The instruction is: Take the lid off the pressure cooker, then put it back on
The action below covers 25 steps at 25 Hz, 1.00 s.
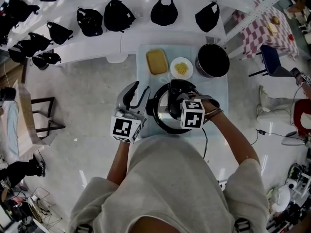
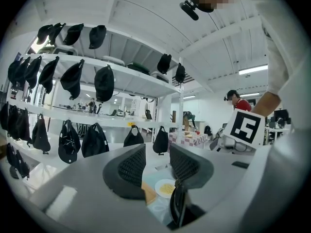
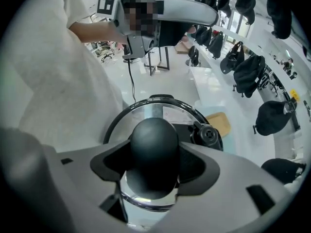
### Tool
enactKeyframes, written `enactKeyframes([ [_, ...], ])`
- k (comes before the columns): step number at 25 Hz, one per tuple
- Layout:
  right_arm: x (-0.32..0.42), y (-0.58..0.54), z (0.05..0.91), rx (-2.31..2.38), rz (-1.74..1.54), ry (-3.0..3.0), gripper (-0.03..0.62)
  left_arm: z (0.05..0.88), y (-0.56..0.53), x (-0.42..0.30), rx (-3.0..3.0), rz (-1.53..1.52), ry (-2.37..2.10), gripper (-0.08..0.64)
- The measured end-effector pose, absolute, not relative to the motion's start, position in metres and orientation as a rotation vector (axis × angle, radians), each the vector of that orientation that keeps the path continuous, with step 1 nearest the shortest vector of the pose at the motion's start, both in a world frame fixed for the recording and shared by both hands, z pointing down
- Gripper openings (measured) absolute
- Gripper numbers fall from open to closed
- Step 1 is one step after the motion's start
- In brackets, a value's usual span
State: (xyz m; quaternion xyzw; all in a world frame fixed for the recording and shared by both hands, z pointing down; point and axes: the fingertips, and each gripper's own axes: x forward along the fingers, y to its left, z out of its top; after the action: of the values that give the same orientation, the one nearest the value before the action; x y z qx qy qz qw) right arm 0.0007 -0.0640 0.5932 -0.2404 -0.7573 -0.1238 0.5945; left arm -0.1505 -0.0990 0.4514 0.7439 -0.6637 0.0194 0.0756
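While the right gripper [image 3: 154, 163] clamps the lid [image 3: 146, 114] by its knob [image 3: 154, 142], the lid appears seated on the pressure cooker [image 1: 163, 124]. The left gripper [image 2: 156, 165] stands apart and empty. Removal or refitting stage undetermined.

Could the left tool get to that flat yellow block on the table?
Probably yes: the left tool is open and empty, and only bare pale-blue cloth lies between it and the flat yellow rectangular block.
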Motion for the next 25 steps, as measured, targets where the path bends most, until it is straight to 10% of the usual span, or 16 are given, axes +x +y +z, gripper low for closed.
enactKeyframes([
  [25,0.002,-0.075,0.564,-0.333,-0.189,-2.018,0.302,0.444,-0.099,-0.142,2.265,0.075,-1.985,0.149],
])
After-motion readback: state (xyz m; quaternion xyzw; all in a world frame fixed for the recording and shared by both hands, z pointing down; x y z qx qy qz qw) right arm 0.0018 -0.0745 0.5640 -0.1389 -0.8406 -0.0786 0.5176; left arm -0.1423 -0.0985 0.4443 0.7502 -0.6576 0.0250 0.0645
